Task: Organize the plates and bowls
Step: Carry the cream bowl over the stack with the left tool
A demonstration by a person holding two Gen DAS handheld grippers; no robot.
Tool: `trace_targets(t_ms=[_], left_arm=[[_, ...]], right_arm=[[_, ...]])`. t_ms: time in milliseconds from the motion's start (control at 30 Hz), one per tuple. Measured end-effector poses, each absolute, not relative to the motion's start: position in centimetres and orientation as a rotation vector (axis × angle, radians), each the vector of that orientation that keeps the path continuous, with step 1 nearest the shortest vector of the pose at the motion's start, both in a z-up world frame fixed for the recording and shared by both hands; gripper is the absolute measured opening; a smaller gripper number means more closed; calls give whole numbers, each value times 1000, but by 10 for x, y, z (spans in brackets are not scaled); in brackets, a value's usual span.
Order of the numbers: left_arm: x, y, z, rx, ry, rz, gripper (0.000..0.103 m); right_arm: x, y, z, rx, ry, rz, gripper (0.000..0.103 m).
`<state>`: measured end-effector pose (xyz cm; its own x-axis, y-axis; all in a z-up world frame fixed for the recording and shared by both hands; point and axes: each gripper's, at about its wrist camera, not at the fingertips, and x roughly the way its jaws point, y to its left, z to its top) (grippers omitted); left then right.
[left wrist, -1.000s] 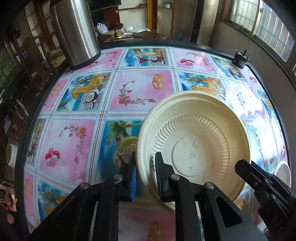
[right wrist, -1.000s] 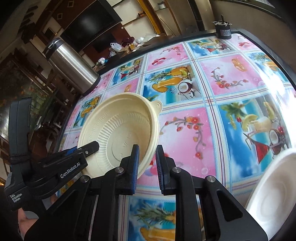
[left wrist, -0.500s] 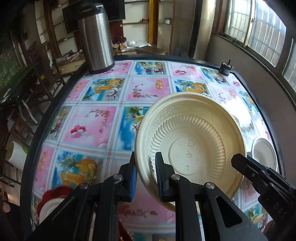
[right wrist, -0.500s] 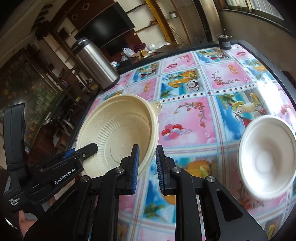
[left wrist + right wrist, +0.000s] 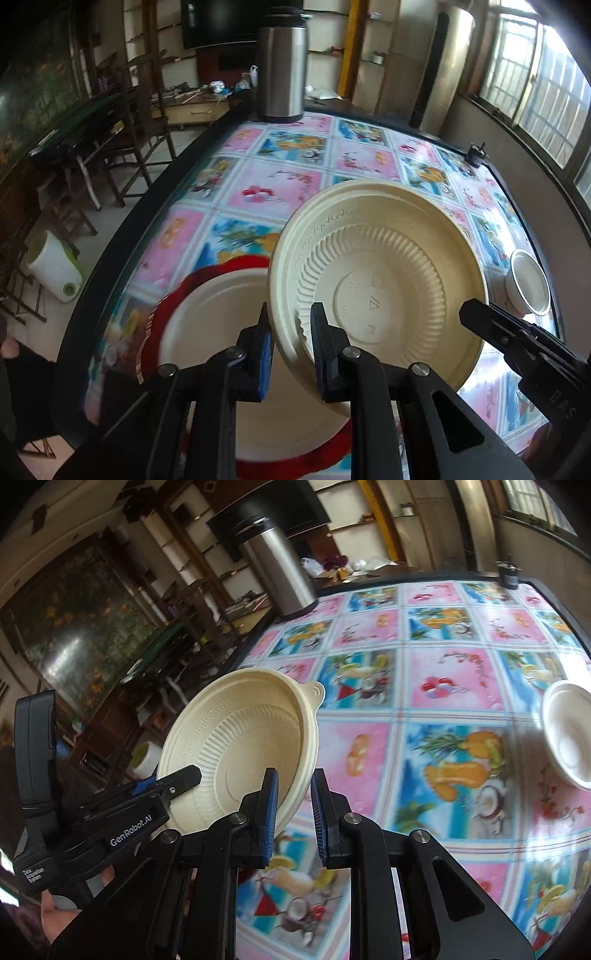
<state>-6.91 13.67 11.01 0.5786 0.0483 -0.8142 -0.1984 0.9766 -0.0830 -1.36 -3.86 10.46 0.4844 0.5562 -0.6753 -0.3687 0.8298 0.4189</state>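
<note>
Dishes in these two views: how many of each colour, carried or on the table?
Cream: 1, the bowl held by both grippers
White: 2, the plate on the red one, and the small bowl at the right
Red: 1, the red plate under the white one
Total: 4

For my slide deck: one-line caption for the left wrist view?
Both grippers hold a cream bowl by its rim above a white plate on a red tray.
</note>
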Motion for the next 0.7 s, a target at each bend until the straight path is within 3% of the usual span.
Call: trace_targets(t_ms=[700], left_arm=[[-117,180,84,-187,930,256,19]], right_arm=[[-41,28,85,115,970,648,18]])
